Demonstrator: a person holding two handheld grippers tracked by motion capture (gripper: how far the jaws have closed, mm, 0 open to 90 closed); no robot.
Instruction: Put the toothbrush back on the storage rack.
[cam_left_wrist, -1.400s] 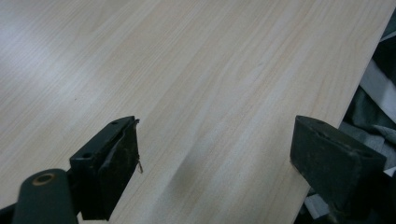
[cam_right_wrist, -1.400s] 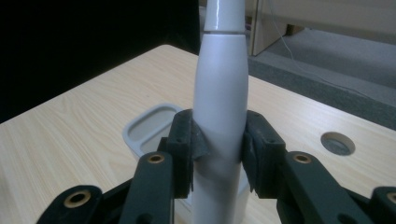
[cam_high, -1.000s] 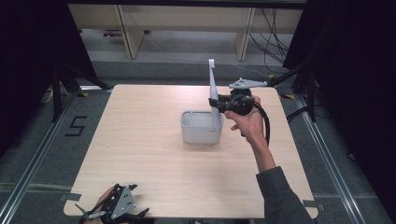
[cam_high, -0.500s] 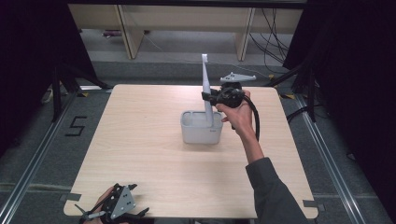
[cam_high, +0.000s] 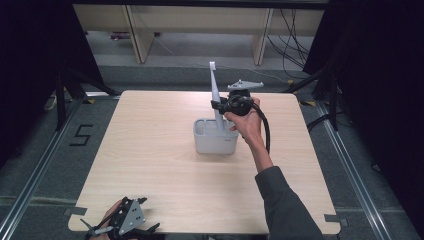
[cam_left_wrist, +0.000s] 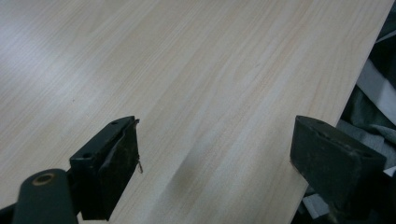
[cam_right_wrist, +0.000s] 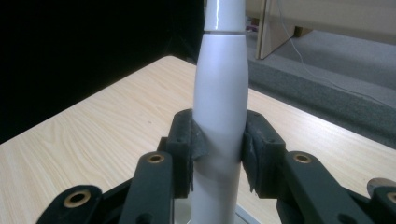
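Upright, right gripper (cam_high: 219, 104) clasps toothbrush (cam_high: 214, 85).

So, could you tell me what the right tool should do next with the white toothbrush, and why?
Probably lower it straight down and let go. The right tool clamps the toothbrush upright, its lower end already inside the grey holder, so it seems about to be set down.

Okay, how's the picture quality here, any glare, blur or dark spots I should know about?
High view: even light on the table, black surroundings at both sides. Left gripper view: soft white glare on the wood at upper left, and the open left gripper looks slightly soft. Right gripper view: a bright sheen runs down the white toothbrush handle, dark void at left, background blurred.
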